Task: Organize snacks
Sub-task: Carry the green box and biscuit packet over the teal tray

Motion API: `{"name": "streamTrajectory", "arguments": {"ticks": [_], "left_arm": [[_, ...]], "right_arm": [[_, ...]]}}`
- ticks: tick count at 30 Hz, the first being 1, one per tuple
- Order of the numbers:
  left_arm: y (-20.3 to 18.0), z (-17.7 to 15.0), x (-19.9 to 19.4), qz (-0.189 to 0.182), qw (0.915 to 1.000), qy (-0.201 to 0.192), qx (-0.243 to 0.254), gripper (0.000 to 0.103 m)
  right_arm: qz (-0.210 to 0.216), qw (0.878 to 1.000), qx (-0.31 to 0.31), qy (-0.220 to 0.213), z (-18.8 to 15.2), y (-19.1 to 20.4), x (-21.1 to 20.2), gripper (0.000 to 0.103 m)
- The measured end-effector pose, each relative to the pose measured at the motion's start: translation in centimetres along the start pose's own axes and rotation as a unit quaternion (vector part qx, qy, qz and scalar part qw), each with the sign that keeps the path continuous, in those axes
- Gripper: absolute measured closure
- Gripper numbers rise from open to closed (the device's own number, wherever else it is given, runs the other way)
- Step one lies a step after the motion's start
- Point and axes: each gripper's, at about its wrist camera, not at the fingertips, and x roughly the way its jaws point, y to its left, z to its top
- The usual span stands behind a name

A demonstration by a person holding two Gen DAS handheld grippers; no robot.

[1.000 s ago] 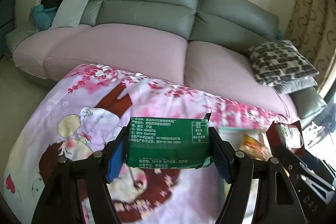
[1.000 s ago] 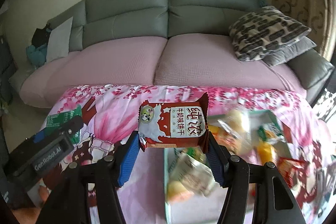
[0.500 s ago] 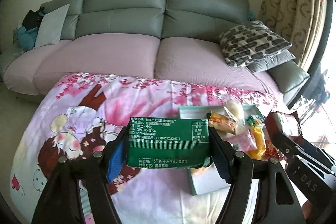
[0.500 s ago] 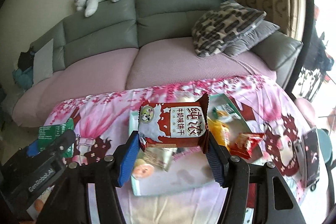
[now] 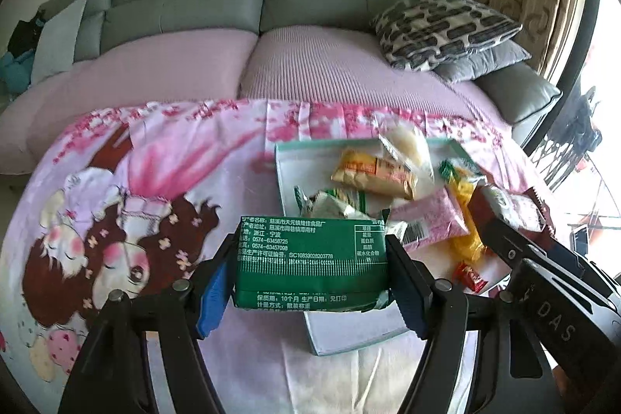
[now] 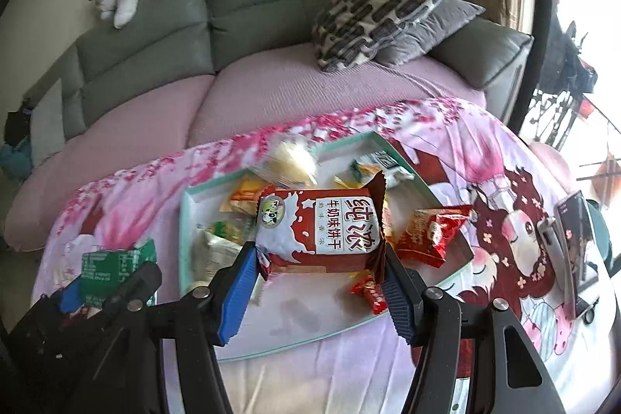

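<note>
Crinkly green packet (image 5: pixel 312 260) and red-white biscuit packet (image 6: pixel 320 229) look sealed.

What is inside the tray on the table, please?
The tray holds loose snack packets: a yellow bar, a pink pack, a red bag and small red sweets. The held packs hide part of the tray floor.

Green pkt (image 5: pixel 312 260) & red-white biscuit pkt (image 6: pixel 320 229) held level above teal snack tray (image 6: pixel 186 220).
</note>
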Motion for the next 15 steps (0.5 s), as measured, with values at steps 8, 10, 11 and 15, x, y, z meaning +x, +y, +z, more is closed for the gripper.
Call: {"name": "streamTrajectory", "arguments": {"ticks": [8, 10, 11, 15], "left_arm": [[-0.4, -0.9, 2.3, -0.003, 0.9997, 0.023, 0.001, 0.029], [-0.4, -1.2, 2.6, -0.002, 0.9996, 0.027, 0.002, 0.029], [-0.5, -1.3, 2.8, -0.001, 0.9996, 0.028, 0.003, 0.029], [-0.9, -1.6, 3.4, -0.001, 0.9993, 0.036, 0.008, 0.029]], "right_arm": [[-0.017, 1.0, -0.001, 0.018, -1.2, -0.8, 2.4, 0.039], [-0.015, 1.0, -0.002, 0.023, -1.4, -1.0, 2.9, 0.039], [-0.014, 1.0, -0.003, 0.027, -1.6, -1.1, 3.2, 0.039], [-0.014, 0.999, -0.007, 0.036, -1.9, -1.4, 4.0, 0.039]]}}
